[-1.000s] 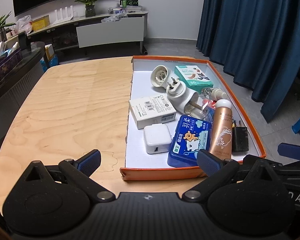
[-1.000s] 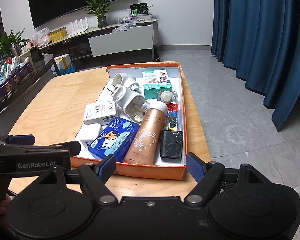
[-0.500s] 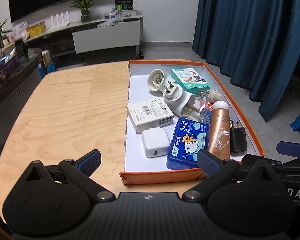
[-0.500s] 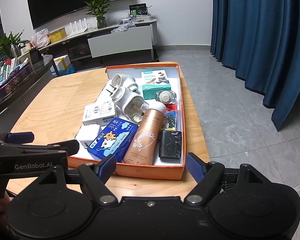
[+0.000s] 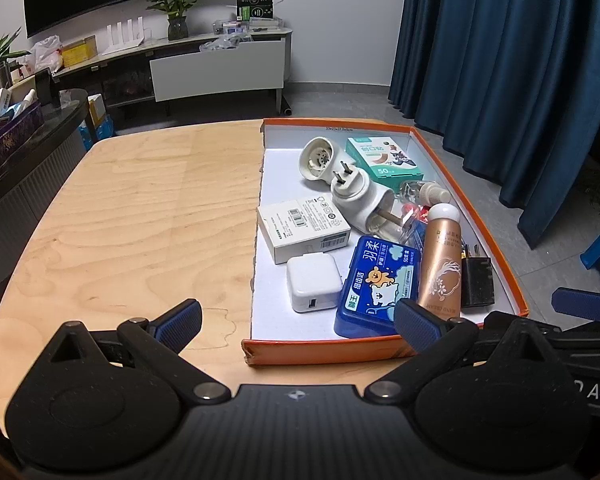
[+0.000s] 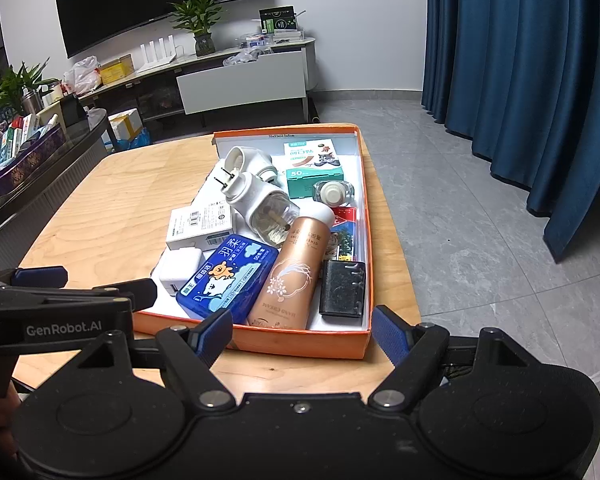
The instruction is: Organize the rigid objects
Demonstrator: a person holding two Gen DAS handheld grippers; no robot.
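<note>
Rigid objects sit crowded in an orange tray (image 5: 380, 354) on the right half of the table (image 5: 140, 220); the left half is bare wood. Blue case (image 5: 376, 286), white charger (image 5: 312, 282), white box (image 5: 304, 228), gold tube (image 5: 440, 260), black adapter (image 5: 477, 282), two plug heaters (image 5: 352, 188), teal box (image 5: 382, 158). Tube lies flat, long axis running near-to-far, cap pointing away. Blue case lies roughly parallel beside it, leaning on neighbours. Left gripper (image 5: 296, 320) and right gripper (image 6: 302, 330) both hover spread wide, empty, just short of the tray's near wall. Scene fits items gathered in or about to be sorted out. Judgement: any grasp should cross an item's short axis and avoid the overlapping pile.
</note>
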